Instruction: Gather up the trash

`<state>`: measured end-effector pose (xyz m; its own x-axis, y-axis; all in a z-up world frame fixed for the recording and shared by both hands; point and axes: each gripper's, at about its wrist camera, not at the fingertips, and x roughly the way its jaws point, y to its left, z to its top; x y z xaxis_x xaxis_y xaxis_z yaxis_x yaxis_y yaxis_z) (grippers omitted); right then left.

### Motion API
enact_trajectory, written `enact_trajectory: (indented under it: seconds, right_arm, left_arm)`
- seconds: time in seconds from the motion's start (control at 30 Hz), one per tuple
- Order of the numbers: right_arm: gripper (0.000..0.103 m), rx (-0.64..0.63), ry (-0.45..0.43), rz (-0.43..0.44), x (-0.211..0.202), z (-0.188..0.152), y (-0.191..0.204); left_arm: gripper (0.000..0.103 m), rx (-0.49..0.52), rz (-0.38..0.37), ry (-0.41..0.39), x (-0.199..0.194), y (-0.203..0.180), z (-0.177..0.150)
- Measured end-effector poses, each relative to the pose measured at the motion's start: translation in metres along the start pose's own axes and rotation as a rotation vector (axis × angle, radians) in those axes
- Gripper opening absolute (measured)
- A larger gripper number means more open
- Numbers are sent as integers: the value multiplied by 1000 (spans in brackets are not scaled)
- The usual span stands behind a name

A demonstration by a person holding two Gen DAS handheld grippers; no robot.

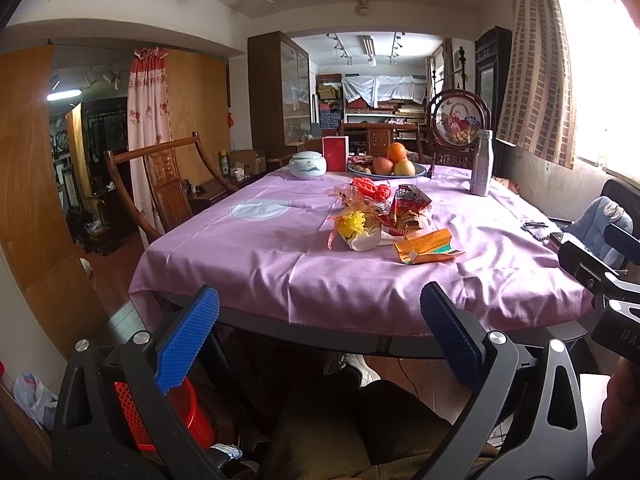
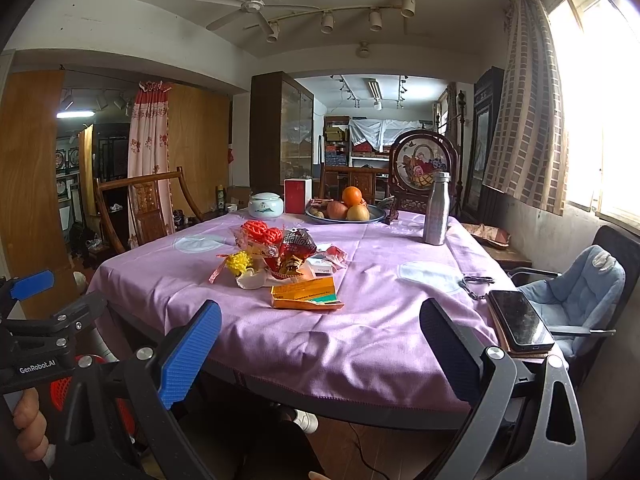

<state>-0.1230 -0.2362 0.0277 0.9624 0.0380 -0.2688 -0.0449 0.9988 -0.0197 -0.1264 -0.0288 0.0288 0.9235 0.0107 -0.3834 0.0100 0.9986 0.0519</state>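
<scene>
Both my tongs, left gripper [image 1: 320, 332] and right gripper [image 2: 320, 344], gape wide and empty before the table's [image 2: 360, 344] near edge. Trash pile [image 2: 280, 260] (crinkly wrappers, flattened orange carton [image 2: 306, 296]) sits mid-table on smooth purple cloth, bare cloth all round it.

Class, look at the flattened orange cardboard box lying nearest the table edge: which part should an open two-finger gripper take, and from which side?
Probably take the flattened orange cardboard box across its narrow width, near the middle, coming down from above on the near side. It lies flat on the purple tablecloth, long side running left-right, clear of the wrapper pile behind, so the open right gripper should straddle it.
</scene>
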Motion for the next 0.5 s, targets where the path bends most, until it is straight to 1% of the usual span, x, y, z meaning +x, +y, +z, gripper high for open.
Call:
enact_trajectory:
  seconds: [0.5]
  right_arm:
    - [97,-1,2,0,1,-1,0]
  left_arm:
    - [97,0,-1,2,0,0,-1]
